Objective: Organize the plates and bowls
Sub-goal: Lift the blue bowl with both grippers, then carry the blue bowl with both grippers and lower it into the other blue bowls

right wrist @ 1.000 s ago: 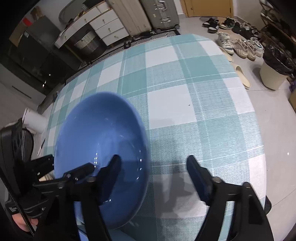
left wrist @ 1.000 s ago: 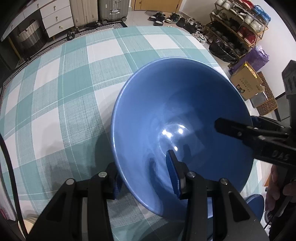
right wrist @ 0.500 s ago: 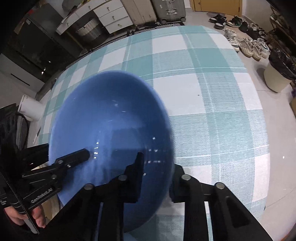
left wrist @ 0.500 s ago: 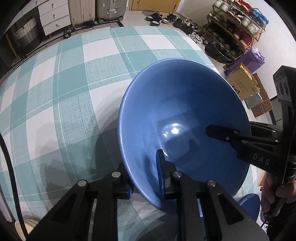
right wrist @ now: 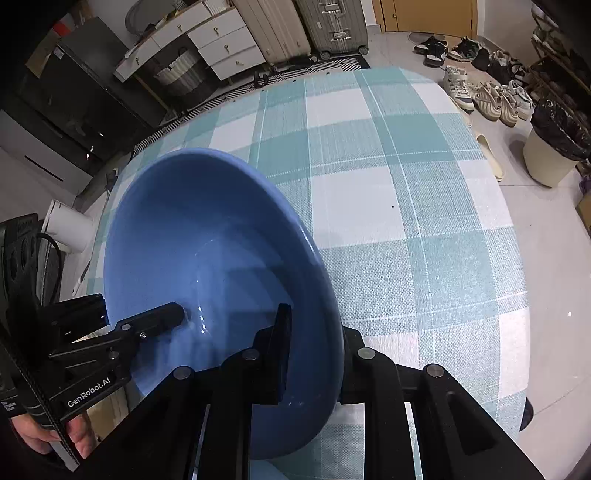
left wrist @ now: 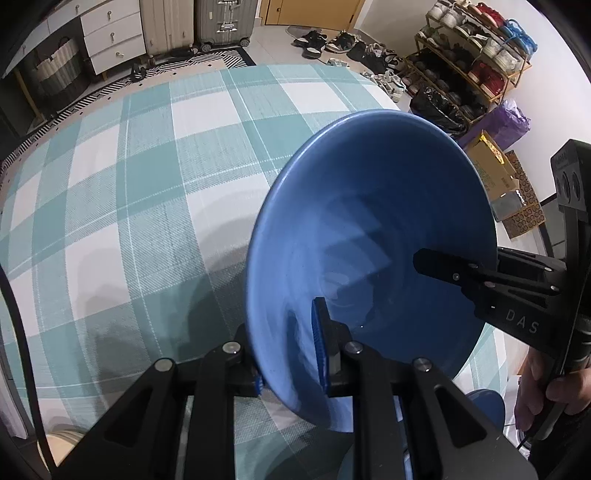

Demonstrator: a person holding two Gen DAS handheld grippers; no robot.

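**Blue bowl gripped from both sides over the checked cloth**

Blue and glossy, the bowl (left wrist: pixel 373 236) sits tilted above the teal-and-white checked tablecloth (left wrist: pixel 129 206). The left gripper (left wrist: pixel 288 354) pinches its near rim, one finger inside, one outside. The right gripper (right wrist: pixel 314 350), jaws just closing, clamps the opposite rim likewise. Shoes (right wrist: pixel 476 92) line the floor at right.

Home entryway-dining room: checked tablecloth (left wrist: pixel 147 206) covered table; shoe rack (left wrist: pixel 476 55), suitcases (right wrist: pixel 332 22), white drawers (left wrist: pixel 114 33), floor shoes (right wrist: pixel 491 96) stood around.
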